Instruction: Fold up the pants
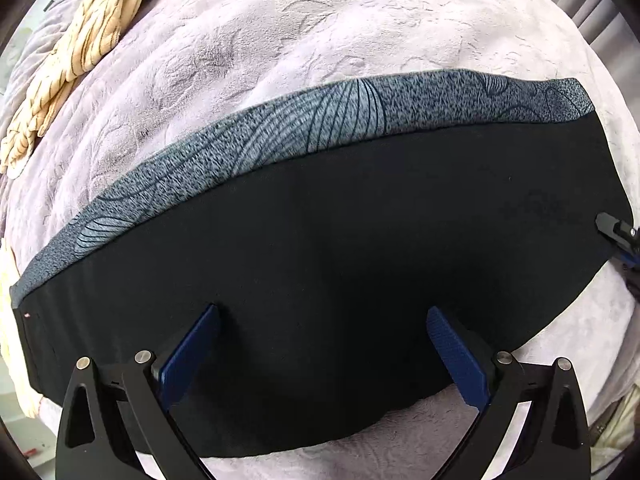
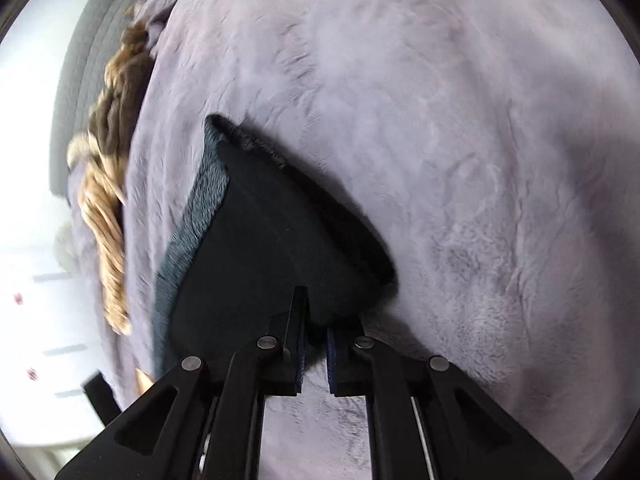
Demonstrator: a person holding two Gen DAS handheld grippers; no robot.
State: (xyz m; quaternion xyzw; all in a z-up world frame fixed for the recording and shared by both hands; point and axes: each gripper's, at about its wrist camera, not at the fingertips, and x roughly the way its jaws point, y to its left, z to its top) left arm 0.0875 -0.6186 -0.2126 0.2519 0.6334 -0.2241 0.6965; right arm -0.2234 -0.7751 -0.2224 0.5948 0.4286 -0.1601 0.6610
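Black pants (image 1: 340,248) lie flat across a lilac plush blanket (image 1: 280,40), with a grey patterned band (image 1: 280,128) along their far edge. My left gripper (image 1: 324,344) is open, its blue pads (image 1: 188,356) standing wide apart just above the near part of the pants. My right gripper (image 2: 314,336) is shut on the near edge of the pants (image 2: 260,240), with the cloth pinched between its pads. The right gripper's tip also shows at the right edge of the left wrist view (image 1: 618,234).
A cream striped garment (image 1: 80,56) lies bunched at the blanket's far left; it shows in the right wrist view too (image 2: 108,208). A grey headboard (image 2: 88,60) and a bright floor lie beyond the bed's left side.
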